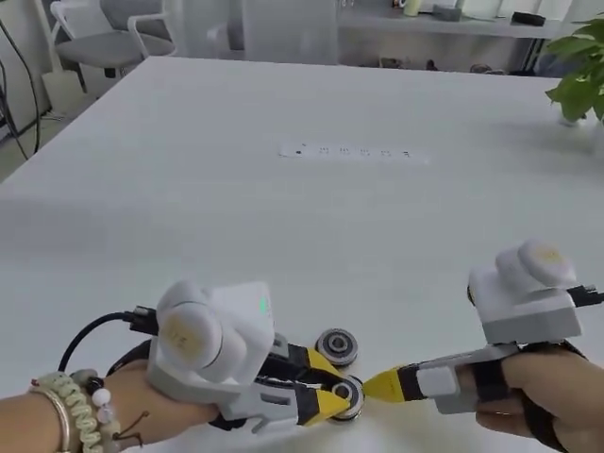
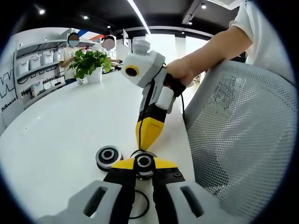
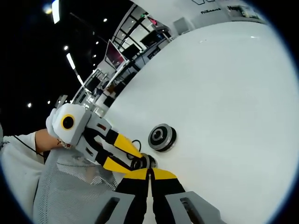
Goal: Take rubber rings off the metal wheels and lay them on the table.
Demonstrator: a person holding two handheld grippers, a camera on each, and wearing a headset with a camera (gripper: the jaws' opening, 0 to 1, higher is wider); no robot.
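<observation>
Rubber rings look to be mostly still on, so I judge the task to be at an early stage. My left claw [image 2: 142, 164] is closed round one wheel [image 2: 144, 161], gripping it by its sides at the near edge of the table [image 1: 330, 217]. My right claw [image 1: 370, 385] comes in from the other side with its yellow tips pressed together, touching the rim of that same wheel. I cannot tell whether there is rubber pinched between those tips or whether they merely rest against the rim.

The second wheel [image 1: 337, 345] stands just beside the held one, free of both claws. Its outer band looks dark, which I take to be its ring in place.

In the left gripper view a thin black loop [image 2: 140, 207] lies on the table below my left claw. It may be a ring already taken off, but it could as well be a bit of cable, and I cannot say which.

So, as I read it, at most one ring is off. The ring of the held wheel is the step in hand: it has to be peeled over the rim and laid down flat. After that the second wheel has to be gripped and stripped the same way.
</observation>
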